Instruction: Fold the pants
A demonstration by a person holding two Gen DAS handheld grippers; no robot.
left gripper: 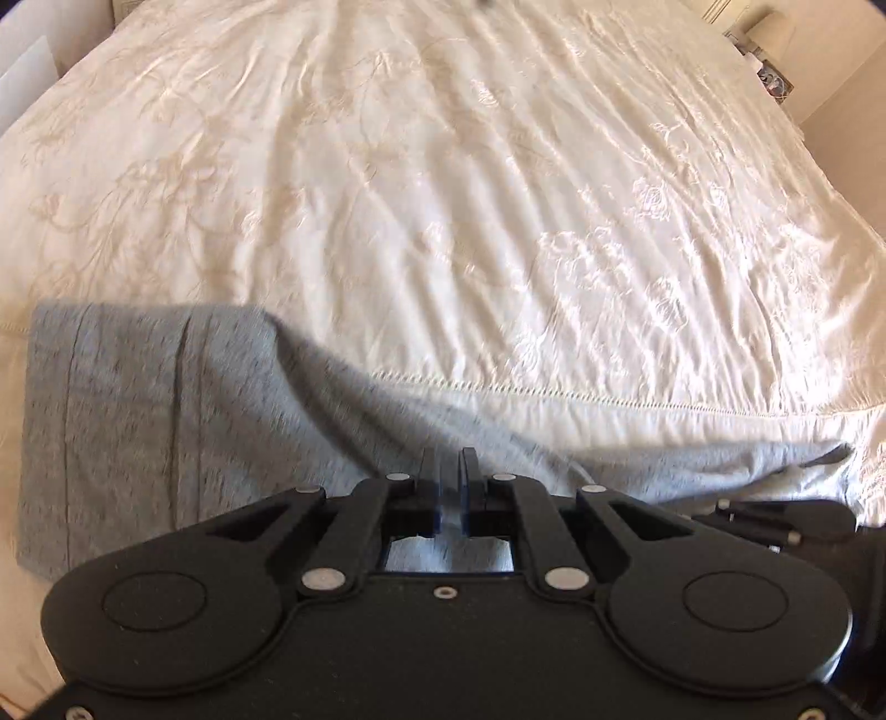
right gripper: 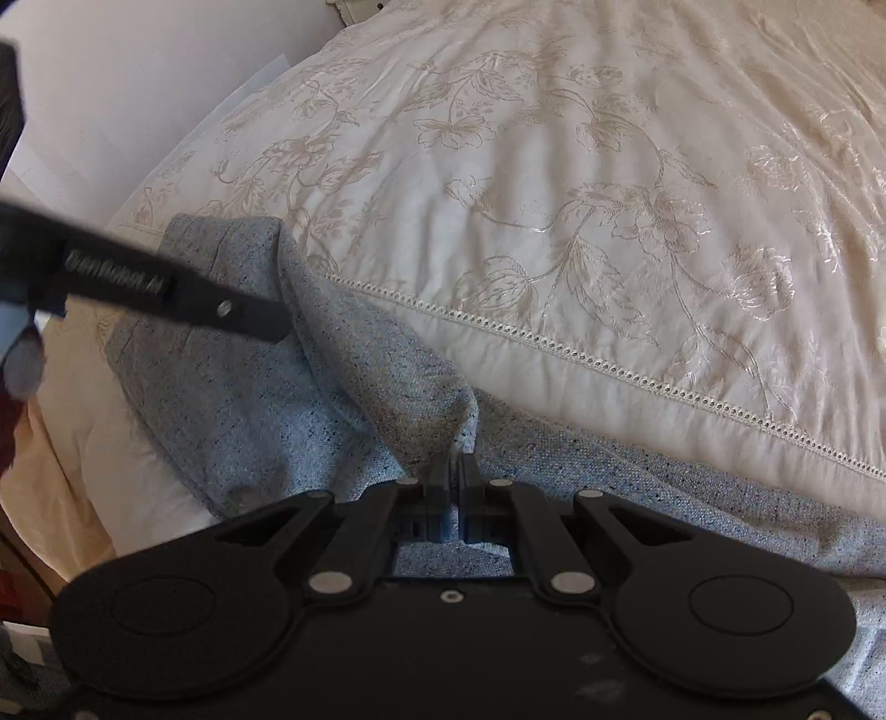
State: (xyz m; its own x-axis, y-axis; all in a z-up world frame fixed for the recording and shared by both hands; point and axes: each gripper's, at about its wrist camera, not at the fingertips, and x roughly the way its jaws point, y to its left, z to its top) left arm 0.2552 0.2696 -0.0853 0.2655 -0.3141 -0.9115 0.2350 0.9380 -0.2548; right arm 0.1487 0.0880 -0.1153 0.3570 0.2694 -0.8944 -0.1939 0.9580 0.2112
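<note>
Grey speckled pants (left gripper: 166,415) lie across the near edge of a bed, one folded end flat at the left. In the left wrist view my left gripper (left gripper: 451,465) has its fingers nearly together, and the cloth draws up into them as a ridge. From the right wrist view the same gripper (right gripper: 266,324) reaches in from the left onto a raised fold of the pants (right gripper: 277,432). My right gripper (right gripper: 455,471) is shut, pinching a peak of cloth at its tips. It also shows low at the right as the right gripper (left gripper: 792,523).
A cream bedspread (left gripper: 443,194) with a floral pattern and a lace seam (right gripper: 554,338) covers the bed beyond the pants. A lamp (left gripper: 767,30) stands at the far right corner. A white wall (right gripper: 138,83) runs along the bed's left side.
</note>
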